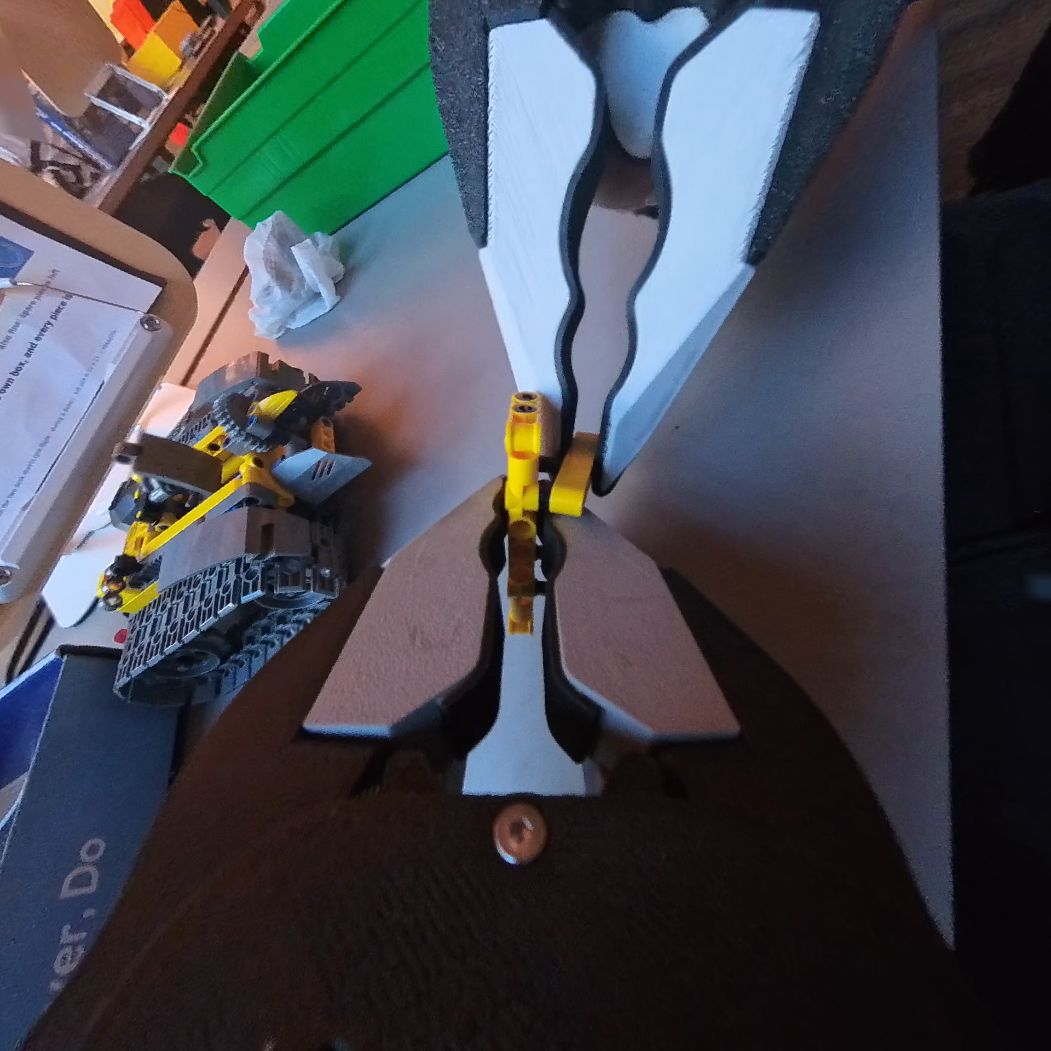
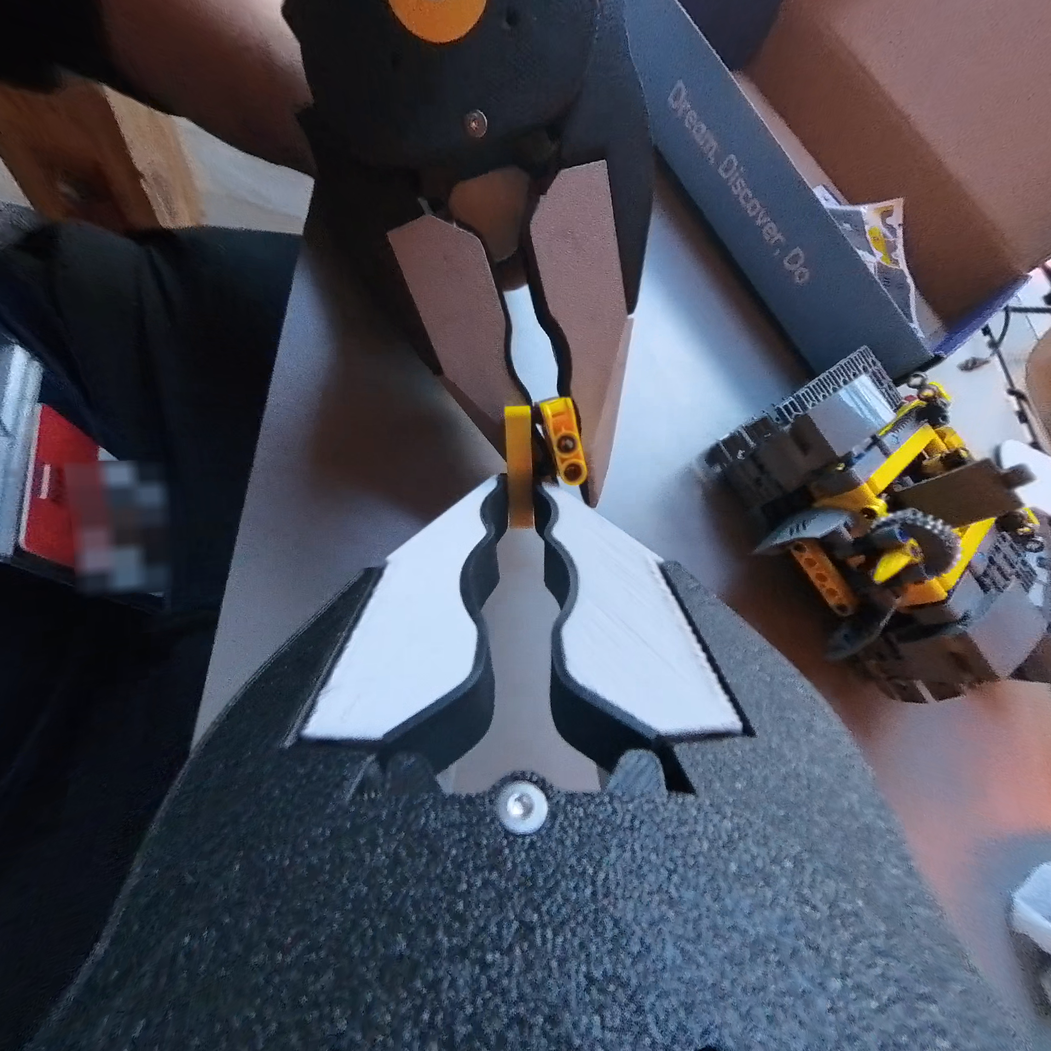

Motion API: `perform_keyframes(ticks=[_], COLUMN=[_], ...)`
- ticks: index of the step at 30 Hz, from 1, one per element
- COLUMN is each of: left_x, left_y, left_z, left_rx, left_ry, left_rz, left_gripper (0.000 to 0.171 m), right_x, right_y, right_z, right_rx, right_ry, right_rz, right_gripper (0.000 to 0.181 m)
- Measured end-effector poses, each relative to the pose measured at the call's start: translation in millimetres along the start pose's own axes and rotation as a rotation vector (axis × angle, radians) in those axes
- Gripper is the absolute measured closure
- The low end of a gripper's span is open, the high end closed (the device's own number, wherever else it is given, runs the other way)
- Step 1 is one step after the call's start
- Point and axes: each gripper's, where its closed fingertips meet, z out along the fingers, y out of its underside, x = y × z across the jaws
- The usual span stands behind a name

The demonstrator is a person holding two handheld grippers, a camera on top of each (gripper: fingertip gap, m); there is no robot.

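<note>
My left gripper (image 1: 522, 496) is shut on a yellow beam with holes (image 1: 523, 455), held just above the grey table (image 1: 807, 455). My right gripper (image 1: 577, 452) comes in from the top, tip to tip with the left. It is shut on a small yellow link (image 1: 573, 479) that sits against the beam's right side, with a dark pin between them. In the right wrist view my right gripper (image 2: 520, 490) clamps the thin yellow link (image 2: 518, 449). The left gripper (image 2: 549, 455) opposite holds the holed beam (image 2: 567, 447).
A yellow and grey tracked model vehicle (image 1: 227, 529) lies on the table; it also shows in the right wrist view (image 2: 887, 540). Green bins (image 1: 330, 114), crumpled white wrap (image 1: 290, 278), a printed sheet in a holder (image 1: 57, 369) and a grey-blue box (image 2: 785, 216) stand around.
</note>
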Motion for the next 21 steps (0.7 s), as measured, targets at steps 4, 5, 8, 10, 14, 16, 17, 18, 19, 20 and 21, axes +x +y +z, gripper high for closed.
perform_keyframes(ticks=[4,5,8,10,14,16,17,18,19,20,21], left_x=[3,6,19,21,15,15,15,15,14,14,11], left_y=[-2,-4,-3,-4,-6,-6,-5,-4,-4,-4,-4], left_z=[-1,-2,-2,-2,-3,-3,-2,-2,-1,-1,-1], left_rx=[0.018,0.026,0.024,0.034,0.051,0.042,0.035,0.030,0.027,0.025,0.026], left_ry=[0.017,0.035,0.114,0.131,0.104,0.102,0.100,0.094,0.085,0.074,0.055], left_rz=[0.008,0.015,0.052,0.050,0.027,0.026,0.031,0.037,0.043,0.049,0.052], left_gripper=[0.167,0.166,0.166,0.166,0.166,0.166,0.166,0.166,0.166,0.167,0.166], right_x=[-3,-4,-6,-6,-3,-3,-3,-3,-3,-3,-2], right_y=[0,1,8,6,4,4,5,6,6,6,7], right_z=[-2,-3,-4,-5,-6,-5,-3,-3,-3,-3,-3], right_rx=[-0.004,-0.016,-0.116,-0.130,-0.095,-0.097,-0.099,-0.100,-0.098,-0.094,-0.091], right_ry=[0.008,0.024,0.141,0.178,0.116,0.127,0.130,0.129,0.124,0.117,0.102], right_rz=[-0.059,-0.137,-0.583,-0.723,-0.559,-0.566,-0.566,-0.555,-0.534,-0.499,-0.437], right_gripper=[0.175,0.175,0.175,0.175,0.174,0.175,0.175,0.175,0.175,0.175,0.175])
